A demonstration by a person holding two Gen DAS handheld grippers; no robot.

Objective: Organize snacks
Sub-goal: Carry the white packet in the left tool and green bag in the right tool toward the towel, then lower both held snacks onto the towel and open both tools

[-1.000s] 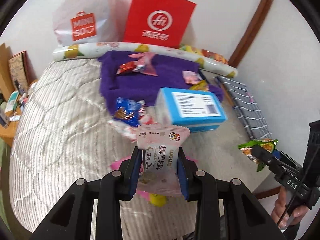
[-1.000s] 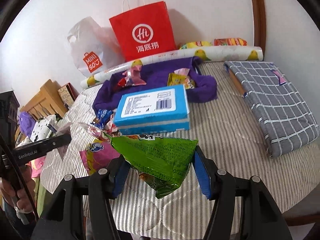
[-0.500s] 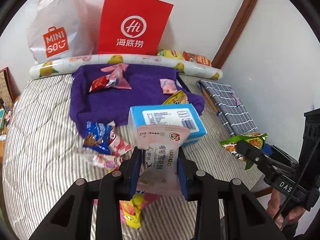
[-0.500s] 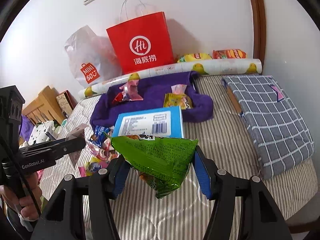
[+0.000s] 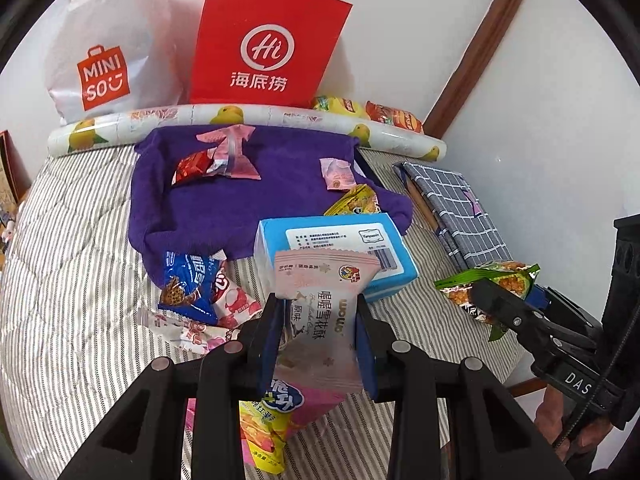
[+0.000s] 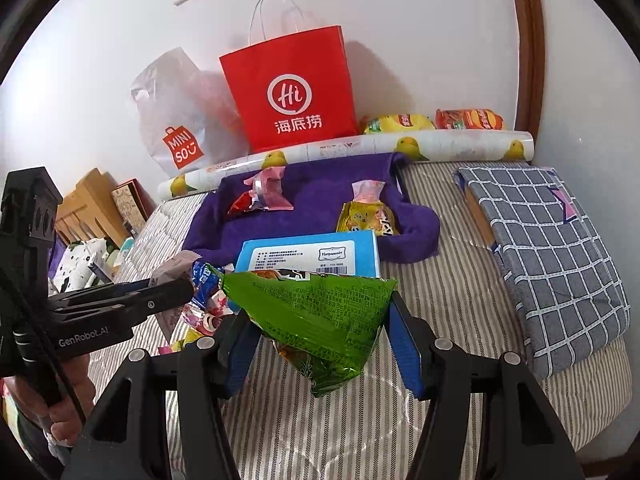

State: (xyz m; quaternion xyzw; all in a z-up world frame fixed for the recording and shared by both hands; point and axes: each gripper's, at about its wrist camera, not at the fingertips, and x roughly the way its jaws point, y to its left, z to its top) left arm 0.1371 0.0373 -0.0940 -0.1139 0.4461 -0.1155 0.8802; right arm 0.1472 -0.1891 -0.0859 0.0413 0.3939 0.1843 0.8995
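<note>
My left gripper (image 5: 320,320) is shut on a pink snack packet (image 5: 320,312), held above the striped bed. My right gripper (image 6: 320,320) is shut on a green snack bag (image 6: 316,316), also held above the bed; it shows at the right of the left wrist view (image 5: 486,286). A blue box (image 5: 336,252) lies ahead of both grippers. A purple towel (image 5: 256,196) behind it carries several small snacks. Loose snacks (image 5: 200,300) lie left of the box, and a pink and yellow bag (image 5: 280,412) lies under my left gripper.
A red paper bag (image 5: 264,44) and a white Miniso bag (image 5: 104,52) stand against the wall behind a rolled mat (image 5: 240,120). Two chip bags (image 6: 432,122) lie behind the roll. A grey checked cloth (image 6: 560,248) lies at the right. Wooden furniture (image 6: 96,208) stands left.
Both grippers have moved back and up with their packets still held, and the left view has swung right, so the bags and towel sit more centred.
</note>
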